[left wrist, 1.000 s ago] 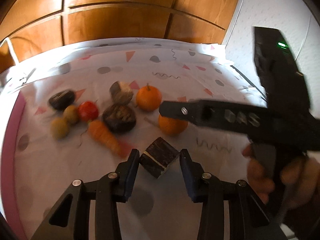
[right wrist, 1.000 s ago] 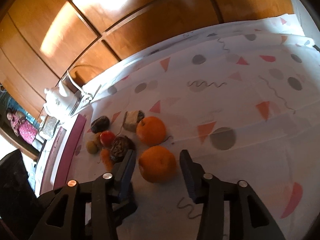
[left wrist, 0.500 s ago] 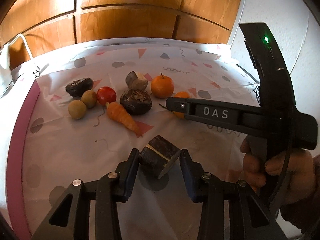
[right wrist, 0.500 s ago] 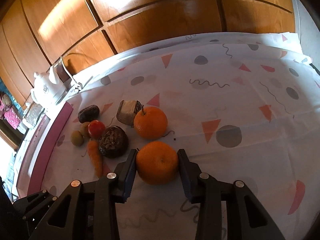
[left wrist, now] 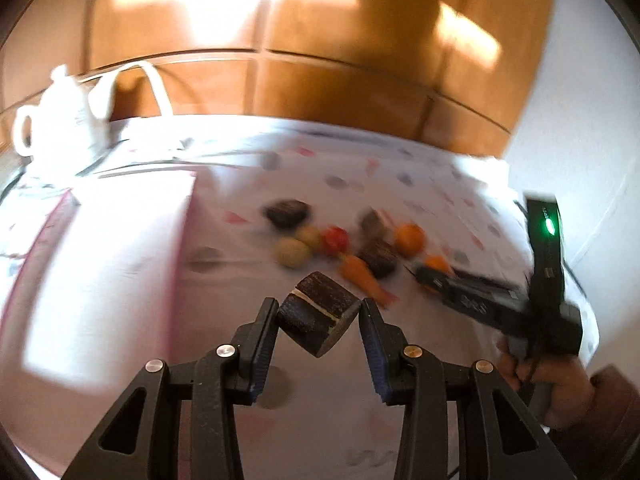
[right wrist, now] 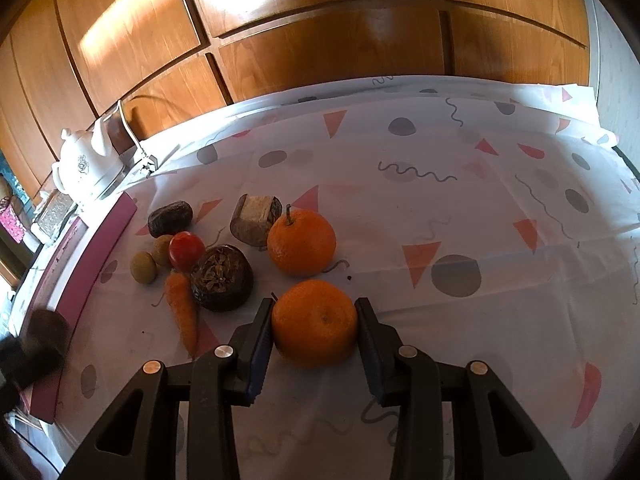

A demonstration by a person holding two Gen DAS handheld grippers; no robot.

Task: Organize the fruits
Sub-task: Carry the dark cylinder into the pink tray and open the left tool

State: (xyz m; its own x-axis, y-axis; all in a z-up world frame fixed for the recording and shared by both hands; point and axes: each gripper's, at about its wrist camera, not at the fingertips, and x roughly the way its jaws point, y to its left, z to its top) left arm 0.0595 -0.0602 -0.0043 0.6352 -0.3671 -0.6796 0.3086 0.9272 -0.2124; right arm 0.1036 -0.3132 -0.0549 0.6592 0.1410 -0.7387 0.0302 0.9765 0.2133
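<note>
Two grips are set. The right gripper (right wrist: 314,322) has just been closing its jaws, and they now press both sides of an orange (right wrist: 315,323) resting on the patterned tablecloth (right wrist: 460,208); a second ago they stood clear of it. The left gripper (left wrist: 319,322) holds a dark block (left wrist: 318,312), now lifted off the cloth and carried leftward, away from the pile of carrot (right wrist: 182,308), tomato (right wrist: 186,251) and second orange (right wrist: 301,241). Sorting looks underway: the block is travelling, and the gripped orange is probably ready to lift.

Probably home: tablecloth (right wrist: 460,216), teapot (right wrist: 82,160)
</note>
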